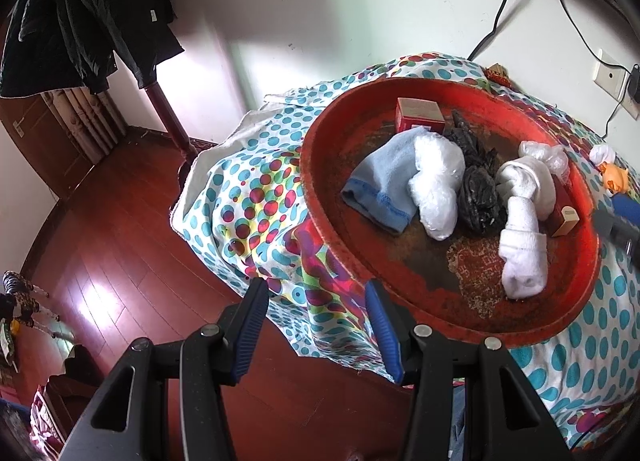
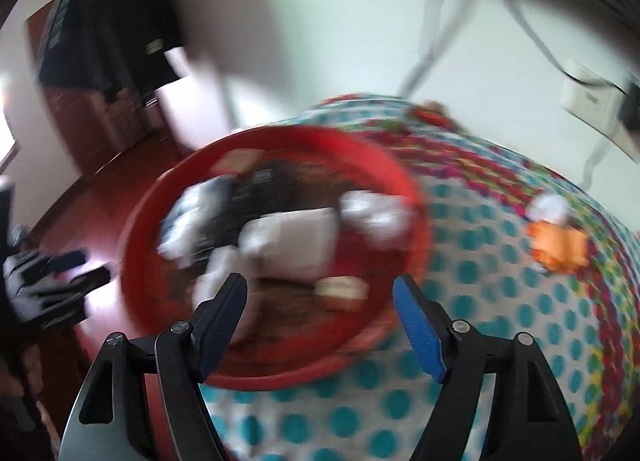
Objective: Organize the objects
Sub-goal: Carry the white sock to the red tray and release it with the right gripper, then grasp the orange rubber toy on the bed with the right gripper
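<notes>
While your left gripper (image 1: 316, 301) hangs at the lower middle of its view, its blue-padded fingers (image 1: 248, 329) stand apart with nothing between them, over the edge of the dotted cloth (image 1: 256, 197) and the red-brown wooden floor (image 1: 120, 253). To the right of centre you see the round red tray (image 1: 320, 197) resting on that cloth. It holds a light blue cloth (image 1: 380, 185), a white plastic bundle (image 1: 436, 189), a crumpled black bag (image 1: 480, 197), a knotted white sock (image 1: 520, 241), a red box (image 1: 420, 115) at its far side and a small box (image 1: 564, 217) near its right rim. An orange toy (image 1: 616, 177) lies on the cloth at the right edge, outside the tray.

Your right gripper (image 2: 320, 309) shows in a heavily blurred view. Its fingers (image 2: 420, 329) are spread wide and empty, above the near rim of the tray (image 2: 136, 261). The tray's contents are smeared; you can make out a white bundle (image 2: 292, 241) and a pale box (image 2: 340, 289). The orange toy (image 2: 560, 245) sits at the right on the cloth (image 2: 500, 321).
</notes>
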Motion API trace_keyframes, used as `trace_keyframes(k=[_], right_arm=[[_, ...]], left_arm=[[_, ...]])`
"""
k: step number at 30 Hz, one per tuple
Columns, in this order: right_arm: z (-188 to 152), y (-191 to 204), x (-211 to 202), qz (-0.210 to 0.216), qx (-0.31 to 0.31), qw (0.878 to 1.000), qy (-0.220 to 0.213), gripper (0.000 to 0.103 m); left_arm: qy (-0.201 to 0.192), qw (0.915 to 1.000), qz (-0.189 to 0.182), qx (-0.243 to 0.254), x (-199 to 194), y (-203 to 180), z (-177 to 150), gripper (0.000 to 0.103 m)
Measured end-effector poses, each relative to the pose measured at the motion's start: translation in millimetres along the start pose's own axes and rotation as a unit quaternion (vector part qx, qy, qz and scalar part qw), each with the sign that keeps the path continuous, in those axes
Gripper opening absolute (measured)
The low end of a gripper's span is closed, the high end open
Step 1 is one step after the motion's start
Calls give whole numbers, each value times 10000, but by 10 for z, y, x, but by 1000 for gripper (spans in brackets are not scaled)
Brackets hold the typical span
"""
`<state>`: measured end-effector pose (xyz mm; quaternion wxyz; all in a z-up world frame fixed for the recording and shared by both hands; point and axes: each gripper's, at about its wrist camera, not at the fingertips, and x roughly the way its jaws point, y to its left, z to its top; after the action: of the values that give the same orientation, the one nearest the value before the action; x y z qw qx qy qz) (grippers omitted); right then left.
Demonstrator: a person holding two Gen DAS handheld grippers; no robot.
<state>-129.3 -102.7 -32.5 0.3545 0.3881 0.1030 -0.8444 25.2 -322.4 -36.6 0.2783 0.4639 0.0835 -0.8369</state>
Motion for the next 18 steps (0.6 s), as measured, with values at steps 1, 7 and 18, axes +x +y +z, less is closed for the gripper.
trace_keyframes(k=[1,7,18], right_arm=[[5,-139,0,-74,189,9998,-13,75],[-27,-1141,167,-547,1482,9873,152,75],[44,-1980,519,-1106,2742,9552,161,75]], left_arm=[[-4,10000,-26,12,-11,-9,2,51],[-19,9997,-235,16,-68,-71,20,51],[43,9997,-202,165,-43,-170,2,51]])
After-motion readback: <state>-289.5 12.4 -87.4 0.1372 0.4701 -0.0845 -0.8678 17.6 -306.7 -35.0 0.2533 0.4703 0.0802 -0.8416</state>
